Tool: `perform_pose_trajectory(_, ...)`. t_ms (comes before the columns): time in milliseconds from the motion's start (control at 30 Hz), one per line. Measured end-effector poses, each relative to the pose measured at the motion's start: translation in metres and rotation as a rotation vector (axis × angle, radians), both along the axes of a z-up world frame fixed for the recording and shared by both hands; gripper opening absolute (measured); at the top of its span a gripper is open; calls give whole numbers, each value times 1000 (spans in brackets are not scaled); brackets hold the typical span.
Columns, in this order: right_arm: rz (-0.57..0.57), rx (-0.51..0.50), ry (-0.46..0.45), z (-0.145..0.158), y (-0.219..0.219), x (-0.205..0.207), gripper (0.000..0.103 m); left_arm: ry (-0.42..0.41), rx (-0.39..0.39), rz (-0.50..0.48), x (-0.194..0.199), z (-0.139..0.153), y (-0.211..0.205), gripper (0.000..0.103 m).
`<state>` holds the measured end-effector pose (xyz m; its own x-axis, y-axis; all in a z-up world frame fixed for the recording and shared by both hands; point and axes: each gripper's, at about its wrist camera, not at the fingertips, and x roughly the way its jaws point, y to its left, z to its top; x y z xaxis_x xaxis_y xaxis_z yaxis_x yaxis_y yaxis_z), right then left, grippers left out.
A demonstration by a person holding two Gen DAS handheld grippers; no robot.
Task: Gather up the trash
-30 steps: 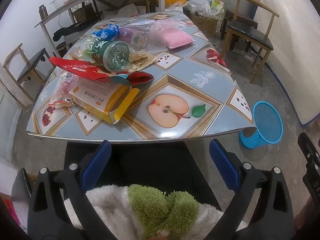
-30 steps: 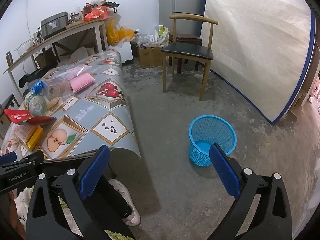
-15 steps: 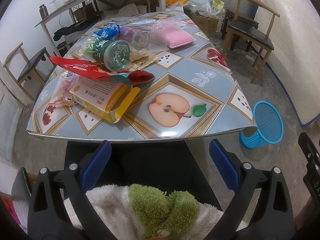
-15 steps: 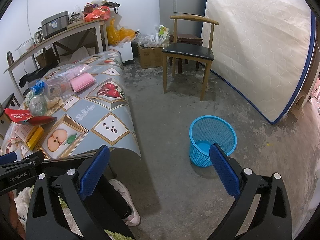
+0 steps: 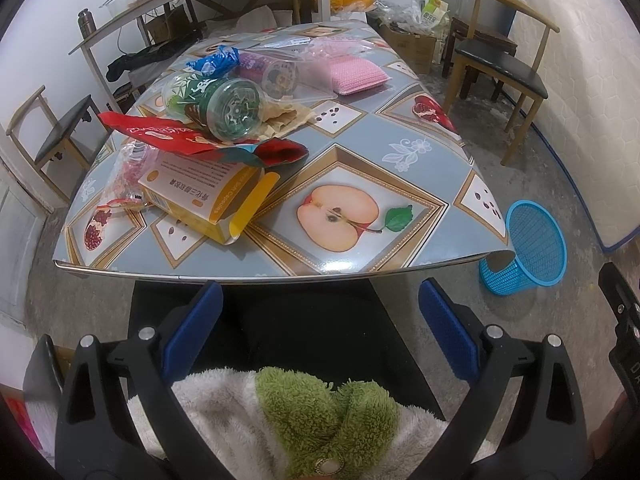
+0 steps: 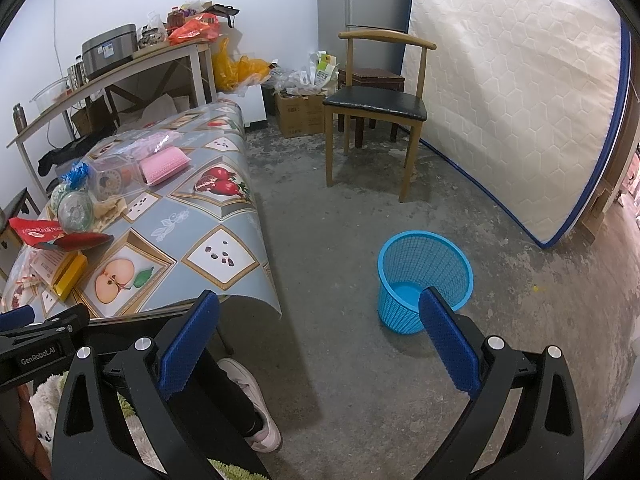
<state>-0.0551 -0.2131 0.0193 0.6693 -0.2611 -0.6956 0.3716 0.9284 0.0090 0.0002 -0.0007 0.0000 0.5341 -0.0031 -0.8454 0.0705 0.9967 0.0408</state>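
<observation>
Trash lies heaped on the left half of the fruit-patterned table (image 5: pixel 400 184): a yellow carton (image 5: pixel 204 196), a red wrapper (image 5: pixel 192 142), a green clear bottle (image 5: pixel 216 106), a blue wrapper (image 5: pixel 212 60) and a pink sponge pack (image 5: pixel 356 74). A blue mesh bin (image 5: pixel 528 248) stands on the floor right of the table; the right wrist view shows the same bin (image 6: pixel 424 276) empty. My left gripper (image 5: pixel 320 312) hangs open below the table's near edge, over the person's lap. My right gripper (image 6: pixel 320 320) is open above the floor, nothing between its fingers.
A wooden chair (image 6: pixel 380 104) and a leaning mattress (image 6: pixel 520 100) stand beyond the bin. A cluttered side table (image 6: pixel 120 68) lines the back wall, with boxes (image 6: pixel 300 112) on the floor. The person's shoe (image 6: pixel 256 408) rests near the table leg. Another chair (image 5: pixel 52 136) stands left.
The left wrist view has shifted slightly, so the table sits a little lower in frame. Both grippers stay open and nothing on the table has moved.
</observation>
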Motion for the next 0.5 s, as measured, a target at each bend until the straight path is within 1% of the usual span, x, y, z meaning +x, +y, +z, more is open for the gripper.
perform_pose_trajectory(500, -1, 0, -1, 0, 0, 0, 97, 1, 1, 0, 1, 0, 4, 94)
